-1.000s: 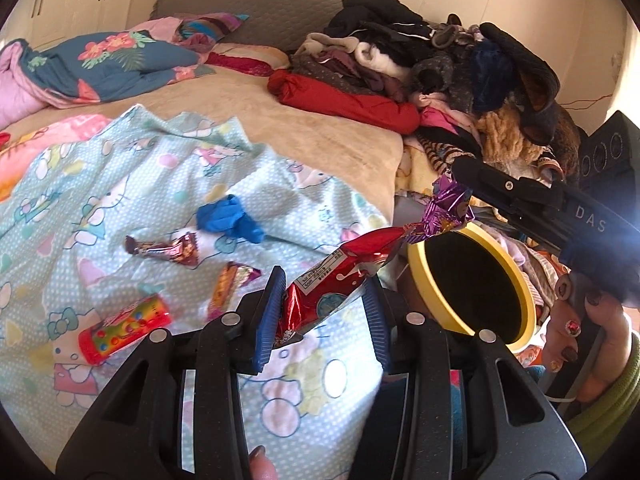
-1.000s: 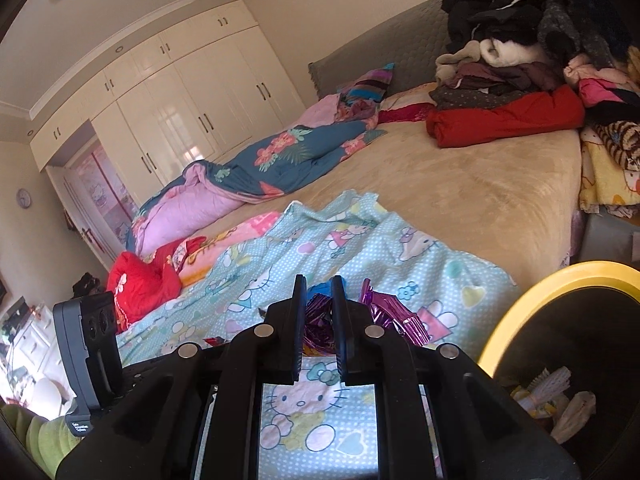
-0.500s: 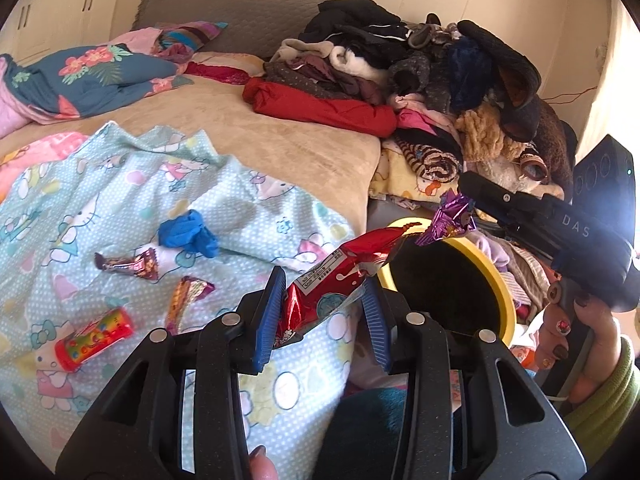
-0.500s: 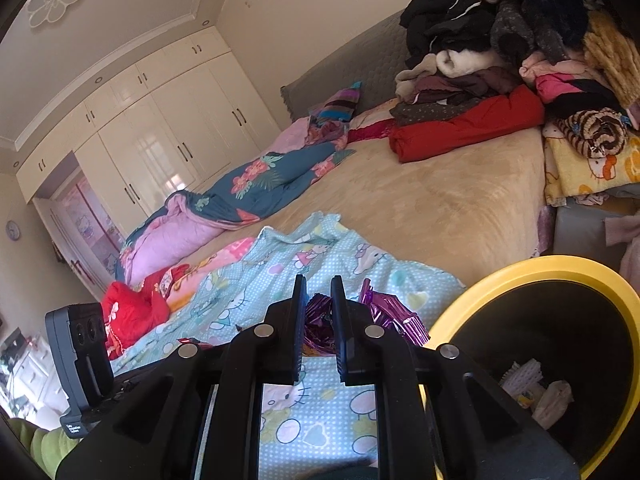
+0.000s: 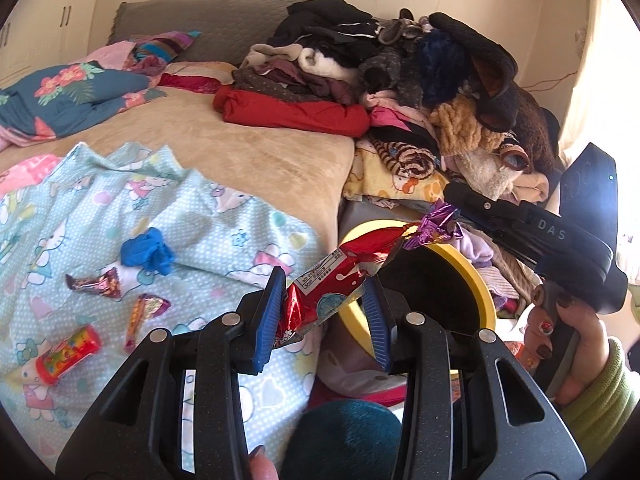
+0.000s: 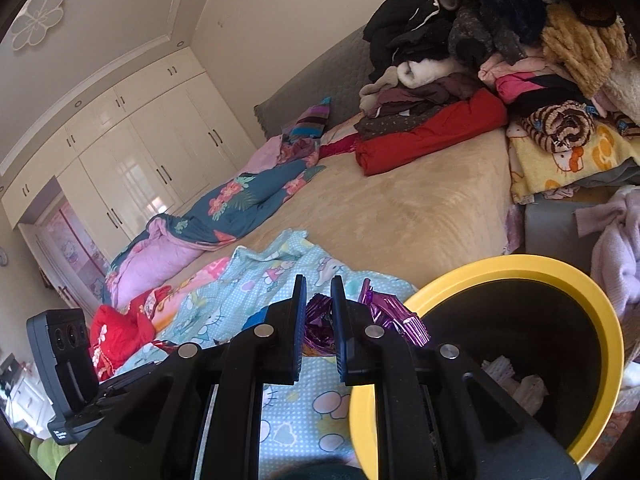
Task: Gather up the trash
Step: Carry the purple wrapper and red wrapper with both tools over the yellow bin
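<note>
Our left claw (image 5: 324, 312) is closed on a red snack wrapper (image 5: 332, 284), pinched between its blue pads, the wrapper's far end reaching over the near rim of the yellow-rimmed trash bin (image 5: 480, 276). Our right claw (image 6: 319, 330) is nearly closed on a crumpled purple foil wrapper (image 6: 394, 316), held just left of the bin's rim – paper scraps (image 6: 516, 380) lie inside. On the Hello Kitty sheet (image 5: 224, 216) to the left sit more sweets wrappers (image 5: 96, 282), a red candy tube (image 5: 68, 354) and a blue wad (image 5: 146, 250) – all well apart from the bin.
</note>
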A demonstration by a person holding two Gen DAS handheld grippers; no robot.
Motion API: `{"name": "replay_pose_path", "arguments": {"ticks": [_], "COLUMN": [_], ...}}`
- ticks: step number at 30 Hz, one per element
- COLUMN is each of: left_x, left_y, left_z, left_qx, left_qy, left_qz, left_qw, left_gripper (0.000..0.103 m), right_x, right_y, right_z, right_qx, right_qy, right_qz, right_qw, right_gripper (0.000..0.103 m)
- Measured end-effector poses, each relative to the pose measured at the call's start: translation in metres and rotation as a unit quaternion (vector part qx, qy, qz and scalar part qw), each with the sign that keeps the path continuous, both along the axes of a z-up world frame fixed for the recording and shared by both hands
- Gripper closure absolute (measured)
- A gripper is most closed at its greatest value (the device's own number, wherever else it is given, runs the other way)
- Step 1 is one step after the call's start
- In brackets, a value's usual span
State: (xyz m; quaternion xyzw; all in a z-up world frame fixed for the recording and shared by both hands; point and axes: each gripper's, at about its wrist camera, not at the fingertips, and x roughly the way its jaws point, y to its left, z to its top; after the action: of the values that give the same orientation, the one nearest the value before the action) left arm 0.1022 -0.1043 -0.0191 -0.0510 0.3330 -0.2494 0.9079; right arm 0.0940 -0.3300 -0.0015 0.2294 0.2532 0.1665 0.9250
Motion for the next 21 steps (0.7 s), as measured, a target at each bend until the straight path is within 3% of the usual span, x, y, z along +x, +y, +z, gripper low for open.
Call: {"name": "replay_pose_path", "arguments": {"ticks": [21], "left_x": [-0.008], "left_y": [-0.06], "left_z": [-0.01], "left_qx": [0.019], "left_qy": [0.004], "left_qz": [-0.056], "left_qw": [0.9982], "left_gripper": [0.072], "right_x": [-0.01], "right_y": [-0.054], "right_z": [-0.015], "right_qx": [-0.028], "right_qy": [0.012], "right_qz": [-0.079], "right_qw": [0.996], "right_gripper": [0.091]}}
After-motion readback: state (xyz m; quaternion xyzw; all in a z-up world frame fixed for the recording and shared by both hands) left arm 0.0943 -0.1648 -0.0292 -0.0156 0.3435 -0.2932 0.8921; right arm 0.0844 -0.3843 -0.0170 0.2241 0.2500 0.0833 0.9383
